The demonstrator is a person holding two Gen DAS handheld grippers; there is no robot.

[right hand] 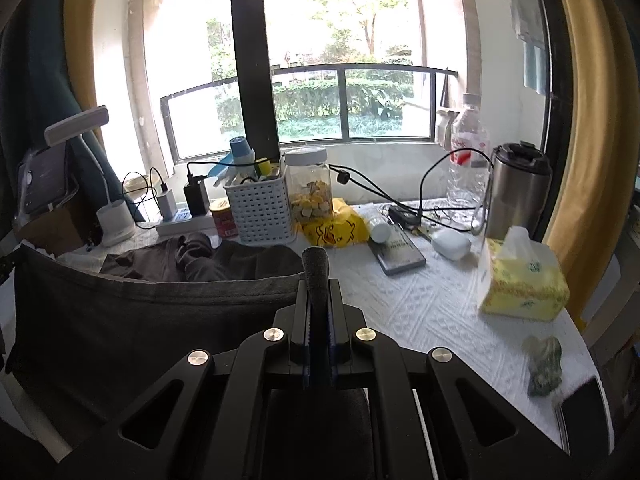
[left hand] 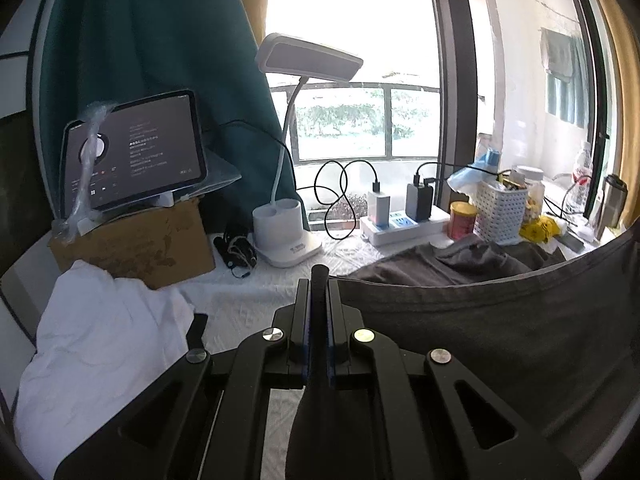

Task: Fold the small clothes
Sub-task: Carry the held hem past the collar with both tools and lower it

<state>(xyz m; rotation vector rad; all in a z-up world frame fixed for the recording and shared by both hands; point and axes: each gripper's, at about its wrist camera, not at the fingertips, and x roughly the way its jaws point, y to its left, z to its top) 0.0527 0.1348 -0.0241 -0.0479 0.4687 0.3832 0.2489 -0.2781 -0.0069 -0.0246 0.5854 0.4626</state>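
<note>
A dark grey garment hangs stretched between my two grippers above the white-clothed table. My left gripper is shut on one corner of its hemmed edge, and a nub of cloth sticks up between the jaws. My right gripper is shut on the other corner of the grey garment, which spreads away to the left in the right wrist view. The far part of the garment lies crumpled on the table. A white garment lies bunched at the left.
Along the window stand a desk lamp, a tablet on a cardboard box, a power strip, a white basket, a jar, a steel mug and a yellow tissue pack. A phone lies near the right edge.
</note>
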